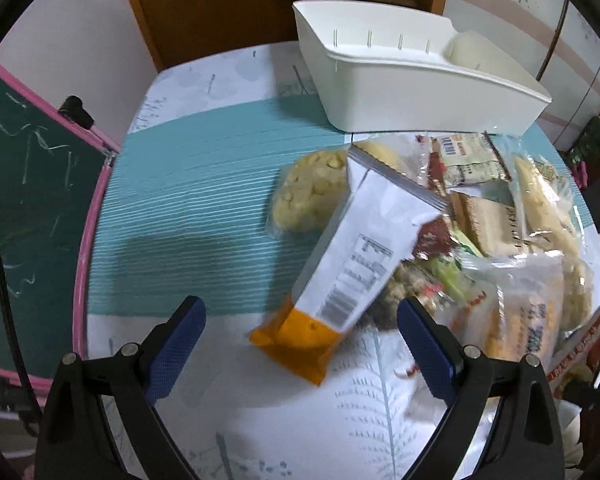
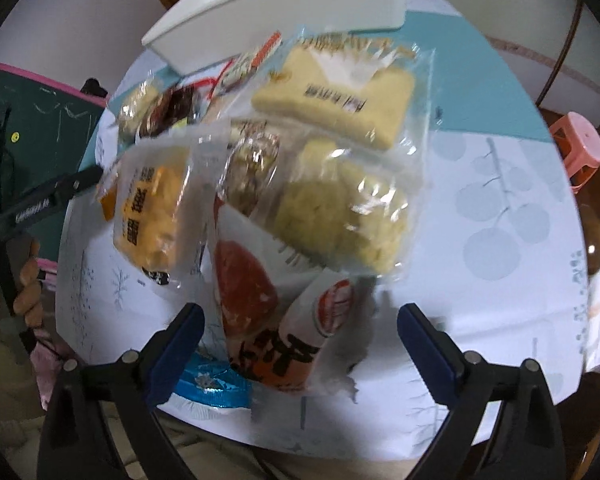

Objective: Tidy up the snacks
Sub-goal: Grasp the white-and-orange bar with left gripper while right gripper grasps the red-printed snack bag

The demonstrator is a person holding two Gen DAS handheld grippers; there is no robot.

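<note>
your left gripper point(image 1: 300, 336) and right gripper point(image 2: 300, 336) are both wide open and hold nothing. the snacks point(image 2: 300, 184) lie in a heap by the empty white bin point(image 1: 404, 92), so you can grab them.

Wooden door point(image 1: 204, 4); pale walls point(image 1: 80, 40); pink-framed green chalkboard point(image 1: 32, 184); pink plastic stool point(image 2: 580, 152); round table, leaf-print cloth point(image 1: 204, 208).

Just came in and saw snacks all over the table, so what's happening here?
A person holds a tool in each hand over a heap of packaged snacks. The left tool is open above a white and orange packet. The right tool is open over a red and white packet. The white bin looks empty.
</note>
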